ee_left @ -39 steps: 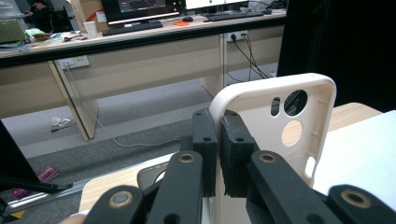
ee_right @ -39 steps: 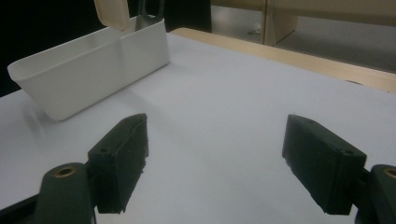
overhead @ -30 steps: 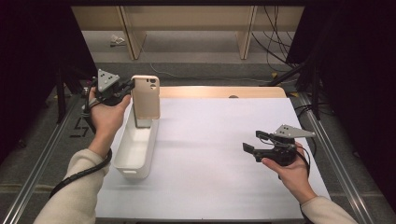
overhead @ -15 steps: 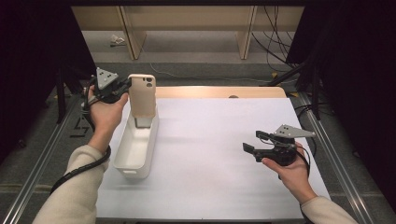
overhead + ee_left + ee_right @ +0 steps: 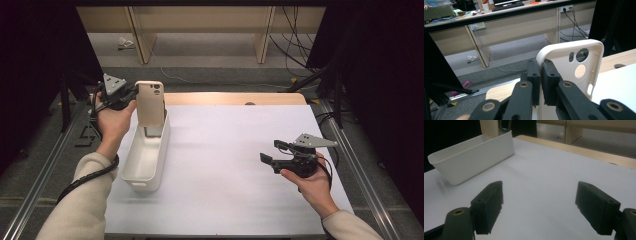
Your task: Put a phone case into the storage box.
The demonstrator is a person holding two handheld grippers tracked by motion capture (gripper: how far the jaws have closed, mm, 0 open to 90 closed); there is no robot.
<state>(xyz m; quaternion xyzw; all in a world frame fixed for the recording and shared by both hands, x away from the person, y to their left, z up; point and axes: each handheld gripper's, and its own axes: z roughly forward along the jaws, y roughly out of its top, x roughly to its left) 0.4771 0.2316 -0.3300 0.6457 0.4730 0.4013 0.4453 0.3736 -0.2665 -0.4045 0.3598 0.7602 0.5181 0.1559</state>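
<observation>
A phone case stands over the far end of a tub (left of frame). The right gripper sits lower right, well apart, on the table.

beige phone case, white bin, black fingers.

The phone case runs off the bottom edge of the left gripper view, its lower half unseen behind the left tool. From above, the case hides the far end of the white bin. The small litter on the floor is too small to identify.
</observation>
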